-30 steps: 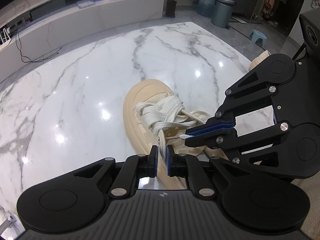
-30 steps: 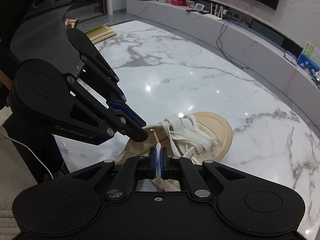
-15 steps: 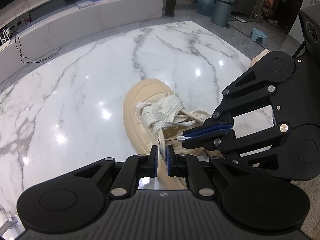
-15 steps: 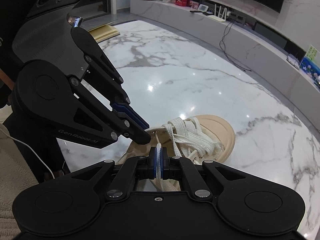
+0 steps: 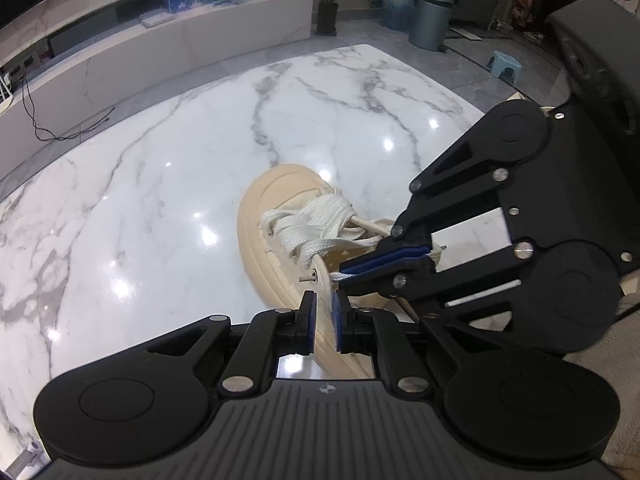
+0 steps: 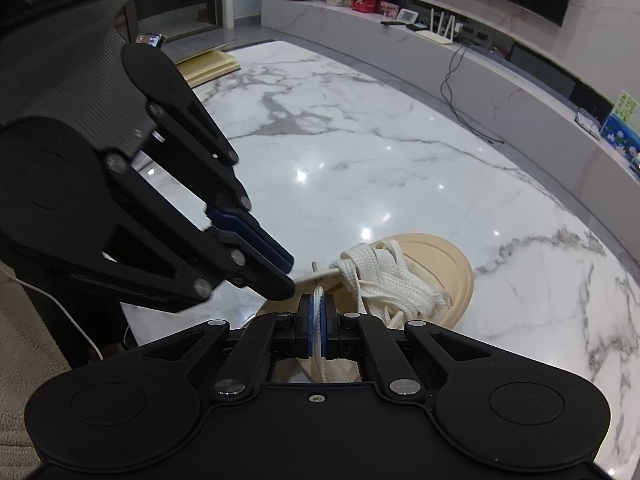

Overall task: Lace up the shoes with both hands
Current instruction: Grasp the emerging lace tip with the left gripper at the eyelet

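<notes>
A cream shoe lies on the white marble surface, near its edge closest to the cameras, toe pointing away toward the middle. White lace is bunched across its upper. The left claw stands narrowly parted around the edge of the shoe's upper by an eyelet; whether its pads press it I cannot tell. The right claw is clamped on a strand of lace that runs up between its blue pads. In the right view the left claw's tips sit just beside the lace's stiff tip.
</notes>
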